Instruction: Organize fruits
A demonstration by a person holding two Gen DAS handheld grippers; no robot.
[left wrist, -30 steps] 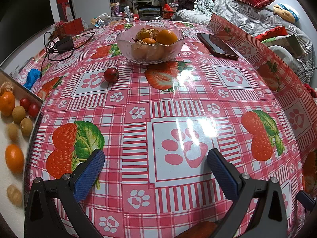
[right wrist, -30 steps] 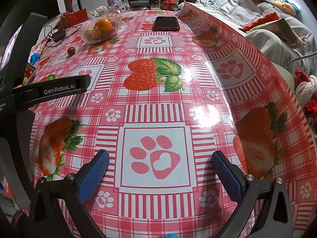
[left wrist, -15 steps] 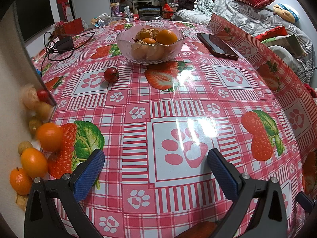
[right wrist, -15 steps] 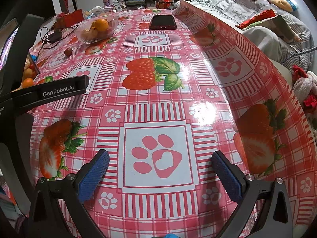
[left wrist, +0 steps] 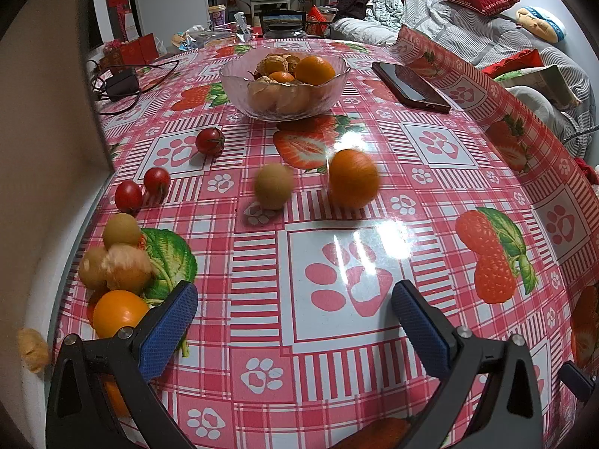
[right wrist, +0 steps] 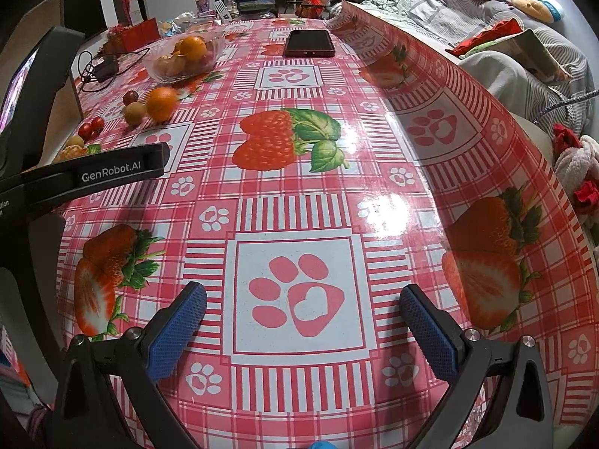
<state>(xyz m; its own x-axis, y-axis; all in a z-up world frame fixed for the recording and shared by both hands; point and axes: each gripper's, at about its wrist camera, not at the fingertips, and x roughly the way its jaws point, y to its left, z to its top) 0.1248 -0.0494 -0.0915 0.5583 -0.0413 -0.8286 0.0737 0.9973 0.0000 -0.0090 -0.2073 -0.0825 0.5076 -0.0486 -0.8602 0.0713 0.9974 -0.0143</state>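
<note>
A: Item one, loose fruit?

B: One orange and one tan round fruit, both blurred, mid-bench, ahead of my left gripper. Three cherry tomatoes lie toward the left edge. A cluster sits just beside my left fingers: tan fruits, a husked one, another orange.

A: Why scattered?

B: My guess: they spilled from the tilted board at the left, so they lie where they landed.

A: Long axis?

B: None worth listing; they are round, no heading.

A: Destination?

B: Likely the glass bowl, far side, already holding oranges.

A: Fingers?

B: Both pairs spread wide, holding nothing; right gripper hovers over bare bench.
</note>
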